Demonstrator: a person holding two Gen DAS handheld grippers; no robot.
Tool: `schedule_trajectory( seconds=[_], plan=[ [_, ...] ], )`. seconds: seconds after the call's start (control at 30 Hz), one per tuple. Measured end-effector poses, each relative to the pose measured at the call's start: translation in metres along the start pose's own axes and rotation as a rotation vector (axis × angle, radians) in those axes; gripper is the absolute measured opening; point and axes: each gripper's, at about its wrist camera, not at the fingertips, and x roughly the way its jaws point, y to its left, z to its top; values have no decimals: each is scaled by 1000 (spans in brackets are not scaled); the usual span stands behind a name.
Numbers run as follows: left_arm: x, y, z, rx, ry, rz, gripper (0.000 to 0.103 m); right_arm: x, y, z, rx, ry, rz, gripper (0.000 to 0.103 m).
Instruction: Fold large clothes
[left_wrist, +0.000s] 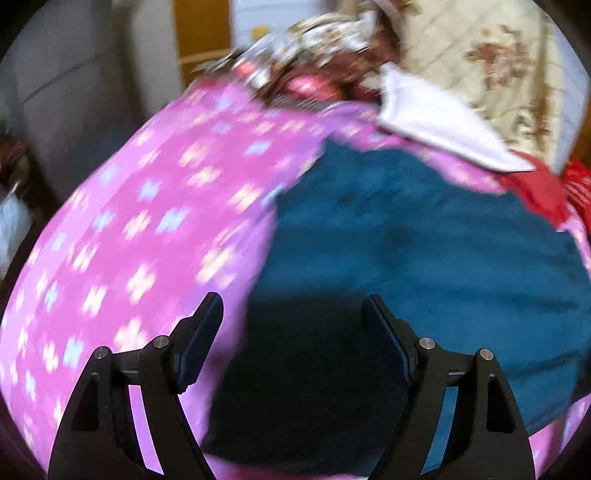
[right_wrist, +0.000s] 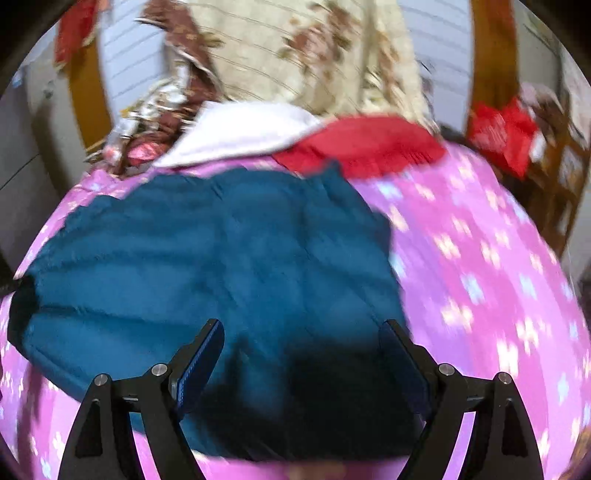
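A teal garment (left_wrist: 424, 236) lies spread flat on a pink bedspread with pale flowers (left_wrist: 147, 206). In the left wrist view my left gripper (left_wrist: 294, 299) hovers over the garment's near left edge. It is open, with only shadowed cloth beneath its fingers. The right wrist view shows the same teal garment (right_wrist: 207, 251) on the pink bedspread (right_wrist: 480, 258). My right gripper (right_wrist: 302, 323) stands open above the garment's near right part, with nothing between its pads. Both views are blurred by motion.
Behind the garment lie a white cloth (right_wrist: 243, 129), a red cloth (right_wrist: 365, 147) and a heap of patterned fabric (left_wrist: 314, 48). A cream floral quilt (right_wrist: 295, 48) hangs at the back. A red bag (right_wrist: 502, 129) sits on wooden shelving at the right.
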Motion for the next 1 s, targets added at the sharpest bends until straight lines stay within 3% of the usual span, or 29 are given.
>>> schedule_trajectory(
  seconds=[0.13,0.33,0.43,0.57,0.73,0.87,1.0],
  plan=[
    [-30,30,-29,-75,-15,-44,79,-31,-21,-28,67,-5,8,85],
    [-76,28,-85,54,-86,57,79,-86,-28,-79,125,-24,31,85],
    [-93,27,-110,95,-90,41,79,-103,-24,-101,110,-31,17,85],
    [-109,25,-127,116,-82,7,79,-120,-22,-105,77,-43,-8,85],
    [-120,22,-103,92,-108,-1,79,-133,-21,-82,59,-89,1,85],
    [-99,17,-59,20,-49,-57,79,-115,-8,-52,37,-103,9,82],
    [-71,3,-16,1,-61,-45,79,-78,14,-12,13,-89,54,82]
  ],
)
